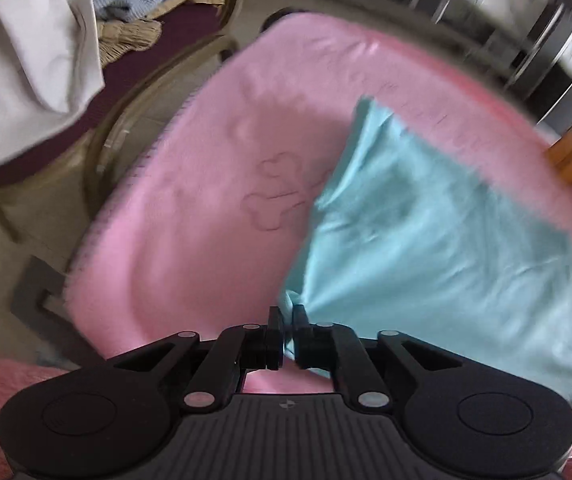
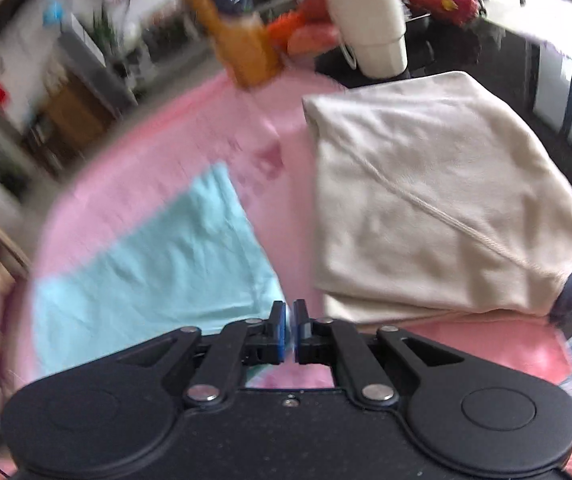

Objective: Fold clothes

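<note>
Left wrist view first: the left gripper point(image 1: 289, 320) has its jaws pinched nearly together on a bunched corner of the light blue garment point(image 1: 426, 232), which fans out to the right across the pink blanket point(image 1: 205, 200). At the far left of that view a pale cloth point(image 1: 25, 60) hangs over a chair point(image 1: 189, 68); both frames are smeared by motion blur.

Right wrist view: the same light blue garment point(image 2: 157, 276) lies flat on the pink blanket point(image 2: 133, 168) to the left, and the right gripper point(image 2: 290, 316) is closed to a thin slit at its near right corner; a sliver of blue sits between the pads, so it appears to grip the cloth, though blur keeps this uncertain. Just right lies a folded cream garment point(image 2: 438, 208), already stacked. Beyond stand an orange bottle point(image 2: 237, 32) and a white cup point(image 2: 370, 24).

Judged from this, a fold of the blue piece is in hand, both near corners held. The next move likely calls for lifting both corners together and carrying them evenly to the far edge.
</note>
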Demonstrator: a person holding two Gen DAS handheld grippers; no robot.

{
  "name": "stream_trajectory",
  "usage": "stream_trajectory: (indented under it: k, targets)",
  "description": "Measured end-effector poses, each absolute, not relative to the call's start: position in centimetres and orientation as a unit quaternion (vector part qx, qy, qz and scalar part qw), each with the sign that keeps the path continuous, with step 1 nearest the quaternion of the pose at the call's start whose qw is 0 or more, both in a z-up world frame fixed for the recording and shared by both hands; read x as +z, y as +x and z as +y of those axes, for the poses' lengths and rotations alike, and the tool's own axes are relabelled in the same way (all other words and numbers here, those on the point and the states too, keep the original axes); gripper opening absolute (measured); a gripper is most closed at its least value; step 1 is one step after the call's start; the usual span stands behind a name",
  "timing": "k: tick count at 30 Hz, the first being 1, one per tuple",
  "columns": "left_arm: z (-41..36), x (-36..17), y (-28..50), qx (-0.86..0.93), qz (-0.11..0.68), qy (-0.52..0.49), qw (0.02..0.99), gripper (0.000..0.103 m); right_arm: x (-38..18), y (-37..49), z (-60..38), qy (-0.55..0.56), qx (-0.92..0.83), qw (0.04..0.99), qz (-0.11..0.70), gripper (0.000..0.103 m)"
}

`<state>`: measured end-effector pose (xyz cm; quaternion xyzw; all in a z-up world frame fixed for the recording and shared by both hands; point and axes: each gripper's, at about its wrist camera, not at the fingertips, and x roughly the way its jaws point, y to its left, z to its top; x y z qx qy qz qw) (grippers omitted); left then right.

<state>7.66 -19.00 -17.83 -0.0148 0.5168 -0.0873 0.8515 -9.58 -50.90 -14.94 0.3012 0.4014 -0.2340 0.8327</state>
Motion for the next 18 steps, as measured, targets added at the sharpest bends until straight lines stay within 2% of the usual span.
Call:
stream_trajectory:
  k: [3,6,8,10,14,18]
  targets:
    - [-18.1,-16.9,7.7,-0.073,0.502,-0.027,0.861,0.020,-14.4,-10.2,-50.9,0.307,-0.225,0.842,0.382,0.024]
    - [-16.9,-14.8,7.9,-0.092,0.467,-0.057,0.877,0.025,-13.1,-10.7,-51.8,0.367,-0.198,0.841,0.344,0.025]
    - [-16.5,-13.2,8.4,-0.114,0.445,-0.077,0.885,0.035,-12.0,-10.6,-52.4,0.397,-0.179,0.840,0.322,0.025]
    - [-16.8,-11.5,9.2,-0.144,0.427,-0.090,0.888,0.035,-10.4,-9.7,-52.5,0.406,-0.158,0.848,0.301,0.025]
    - [-18.6,-9.1,11.4,-0.186,0.397,-0.086,0.895,0.039,-6.8,-6.3,-52.1,0.390,-0.122,0.875,0.258,0.029]
    - [-21.5,-9.1,15.4,-0.194,0.383,-0.046,0.902,0.043,-5.2,-2.2,-52.3,0.349,-0.116,0.901,0.230,0.037]
